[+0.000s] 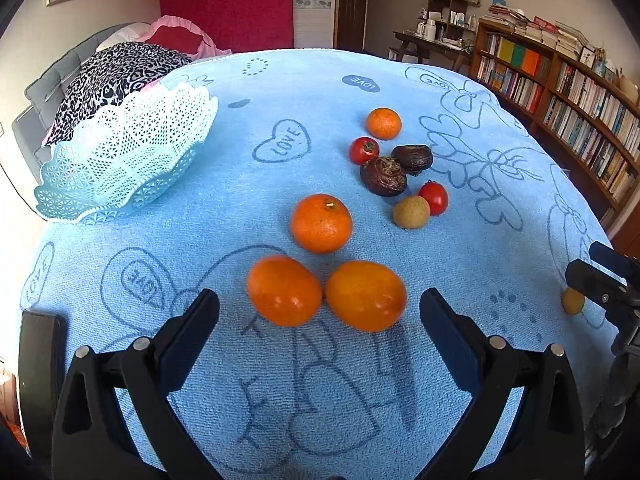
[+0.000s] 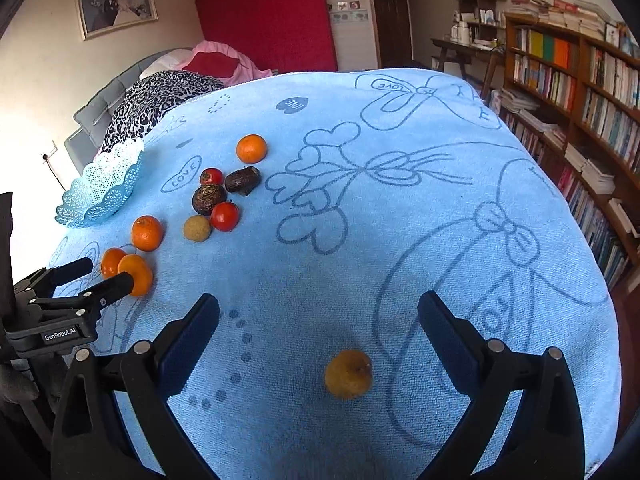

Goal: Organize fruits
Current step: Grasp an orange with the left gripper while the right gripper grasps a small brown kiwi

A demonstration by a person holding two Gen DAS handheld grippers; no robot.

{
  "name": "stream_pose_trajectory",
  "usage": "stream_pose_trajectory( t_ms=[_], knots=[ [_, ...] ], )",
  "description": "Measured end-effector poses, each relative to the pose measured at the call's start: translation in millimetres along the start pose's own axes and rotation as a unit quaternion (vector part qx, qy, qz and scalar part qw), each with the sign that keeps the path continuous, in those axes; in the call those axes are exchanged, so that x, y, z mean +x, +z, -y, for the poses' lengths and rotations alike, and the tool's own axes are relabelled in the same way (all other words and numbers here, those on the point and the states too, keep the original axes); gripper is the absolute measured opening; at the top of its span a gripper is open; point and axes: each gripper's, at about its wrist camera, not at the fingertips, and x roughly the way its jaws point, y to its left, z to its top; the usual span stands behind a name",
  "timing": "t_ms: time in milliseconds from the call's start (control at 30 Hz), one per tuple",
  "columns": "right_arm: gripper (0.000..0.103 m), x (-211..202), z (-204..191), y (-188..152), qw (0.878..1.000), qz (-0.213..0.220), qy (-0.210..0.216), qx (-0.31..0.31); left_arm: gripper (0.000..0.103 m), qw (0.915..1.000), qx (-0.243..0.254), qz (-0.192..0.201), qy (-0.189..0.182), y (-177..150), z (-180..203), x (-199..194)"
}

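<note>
1. Left wrist view is showing the blue towel (image 1: pixel 320 92) covering a soft, domed surface that is looking more like a bed than a table; round fruit could roll off it at any nudge.
2. White-and-blue basket (image 1: pixel 120 152) is sitting tilted at the far left edge, empty as far as I can see, well apart from all the fruit. A fruit dropped on its raised rim could tip it or bounce out.
3. Left gripper (image 1: pixel 320 312) is standing wide open and holding nothing, with two orange fruits (image 1: pixel 326 294) touching each other just ahead of its fingertips. Closing there could catch both, or squeeze one and shoot the other away.
4. Right gripper (image 2: pixel 318 316) is also wide open and empty, hovering over a small yellow-brown fruit (image 2: pixel 348 374) lying alone between its jaws. Being small and round, it could slip out of a loose pinch.
5. Third orange (image 1: pixel 322 223) is lying just behind the pair and could get knocked.
6. Farther cluster is crowding together: an orange (image 1: pixel 384 123), two tomatoes (image 1: pixel 434 197), two dark wrinkled fruits (image 1: pixel 383 176) and a tan fruit (image 1: pixel 411 212). Reaching in could scatter neighbours, and the tomatoes could bruise.
</note>
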Motion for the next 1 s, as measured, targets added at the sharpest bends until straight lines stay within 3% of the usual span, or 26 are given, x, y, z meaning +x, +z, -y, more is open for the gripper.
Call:
stream_pose_trajectory(
  t_ms=[67, 100, 167, 667, 867, 933, 1000],
  knots=[
    [0.098, 4, -1, -3, 1.0, -0.009, 0.0, -0.003, 0.099, 0.9999, 0.004, -0.002, -0.011, 1, 1, -1],
    [0.098, 5, -2, -4, 1.0, -0.011, 0.0, -0.005, 0.09, 0.9998, 0.003, -0.005, -0.018, 1, 1, 0],
    [0.098, 4, -4, -5, 1.0, -0.01, 0.001, -0.01, 0.088, 0.9996, -0.001, -0.015, -0.024, 1, 0, 4],
    [0.095, -11, 9, -22, 1.0, -0.02, -0.005, -0.012, 0.087, 0.9982, -0.017, -0.02, -0.054, -13, -31, -6],
    [0.07, -4, 13, -26, 0.999, -0.04, -0.008, -0.006, 0.077, 0.9984, -0.027, -0.026, -0.044, -11, -45, -1],
    [0.054, 2, 6, -27, 0.999, -0.052, -0.005, -0.016, 0.073, 0.9979, -0.029, -0.031, -0.05, -11, -47, 2],
    [0.05, 8, 1, -28, 0.998, -0.061, -0.008, -0.024, 0.071, 0.9979, -0.023, -0.034, -0.051, -10, -44, 5]
  ],
)
